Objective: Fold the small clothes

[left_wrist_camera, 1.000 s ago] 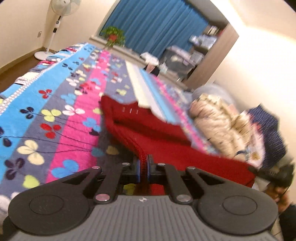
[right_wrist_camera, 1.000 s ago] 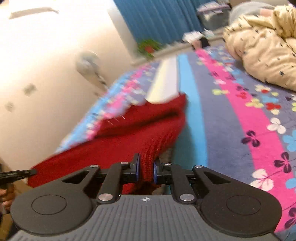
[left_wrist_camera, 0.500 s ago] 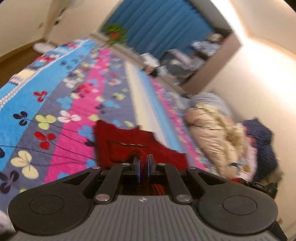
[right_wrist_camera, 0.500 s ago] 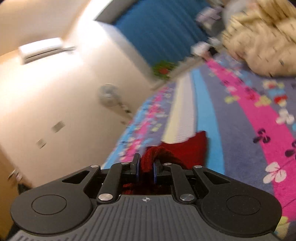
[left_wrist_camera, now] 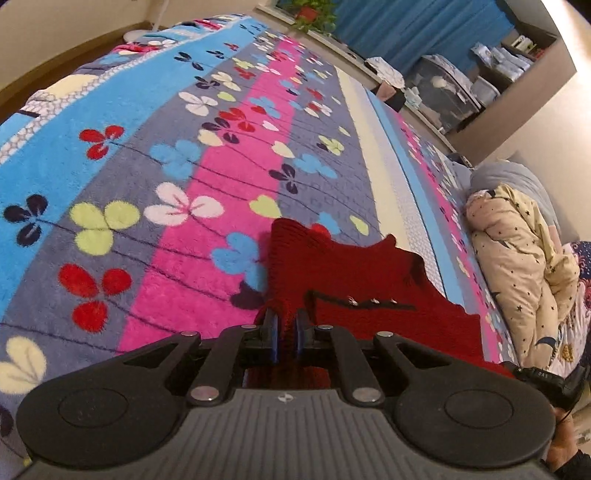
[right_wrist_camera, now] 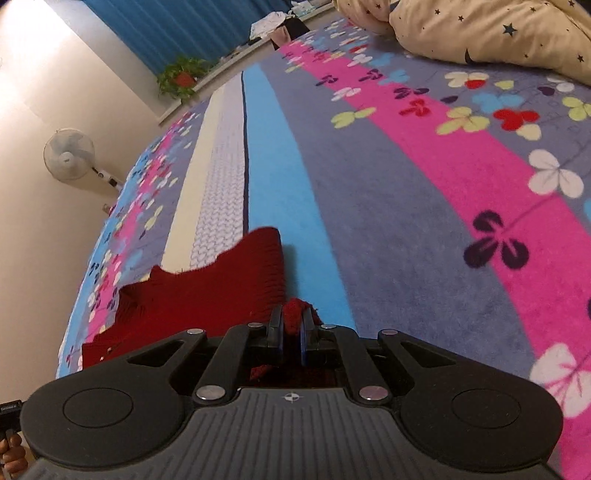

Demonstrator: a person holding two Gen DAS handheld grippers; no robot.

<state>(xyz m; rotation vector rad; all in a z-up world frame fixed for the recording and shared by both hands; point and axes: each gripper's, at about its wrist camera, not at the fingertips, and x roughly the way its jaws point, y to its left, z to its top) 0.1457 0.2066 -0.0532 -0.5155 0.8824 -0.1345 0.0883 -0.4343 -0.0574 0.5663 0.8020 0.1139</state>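
Red knit sweater (left_wrist_camera: 354, 280) lies soft and floppy on the bed (left_wrist_camera: 155, 155) near its front edge, your left tool (left_wrist_camera: 285, 334) just easing its pinch on one corner, right tool (right_wrist_camera: 291, 332) clamped on another, so grip thick ribbed hems.

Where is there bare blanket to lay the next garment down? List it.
Free: the wide flowered blanket left of the red sweater, out to the blue stripe; also the grey and pink stripes between the sweater and the cream star-print bedding. Crowded: where the left gripper and right gripper pinch the sweater.
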